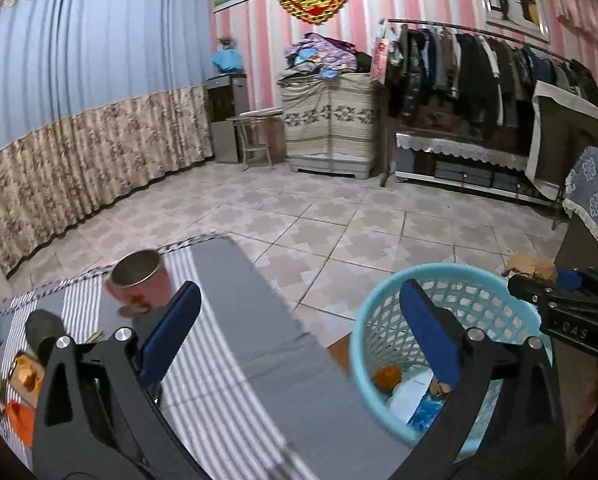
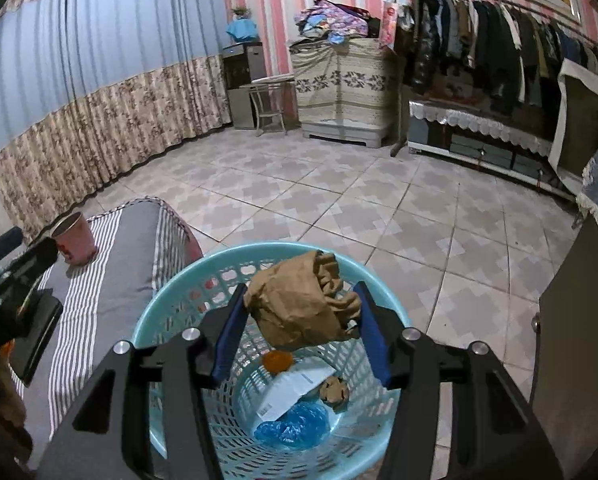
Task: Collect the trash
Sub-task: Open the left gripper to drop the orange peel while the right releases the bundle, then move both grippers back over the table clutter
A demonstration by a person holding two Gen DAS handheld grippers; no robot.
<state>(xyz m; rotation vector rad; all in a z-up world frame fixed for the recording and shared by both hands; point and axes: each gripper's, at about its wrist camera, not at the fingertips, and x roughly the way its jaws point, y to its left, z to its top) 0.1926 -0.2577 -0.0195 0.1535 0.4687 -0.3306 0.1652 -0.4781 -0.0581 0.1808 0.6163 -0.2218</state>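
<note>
A light blue plastic basket [image 2: 179, 312] stands on the floor beside a striped table; it also shows in the left wrist view [image 1: 363, 344]. Inside lie an orange scrap [image 2: 277, 360], a white paper slip [image 2: 295, 392], a blue plastic bag [image 2: 295, 426] and a small brown wad [image 2: 333, 390]. My right gripper [image 2: 301, 316] is shut on a crumpled brown paper bag [image 2: 303, 308], held over the basket's opening. My left gripper [image 1: 303, 320] is open and empty above the table's edge. The right gripper's body [image 1: 571, 308] shows at the right of the left view.
A pink metal cup [image 1: 139, 284] stands on the grey striped tablecloth [image 1: 227, 360], with orange and gold wrappers [image 1: 25, 376] at its left end. A dark cabinet [image 2: 579, 340] stands right of the basket. Tiled floor, curtains and a clothes rack [image 1: 479, 76] lie beyond.
</note>
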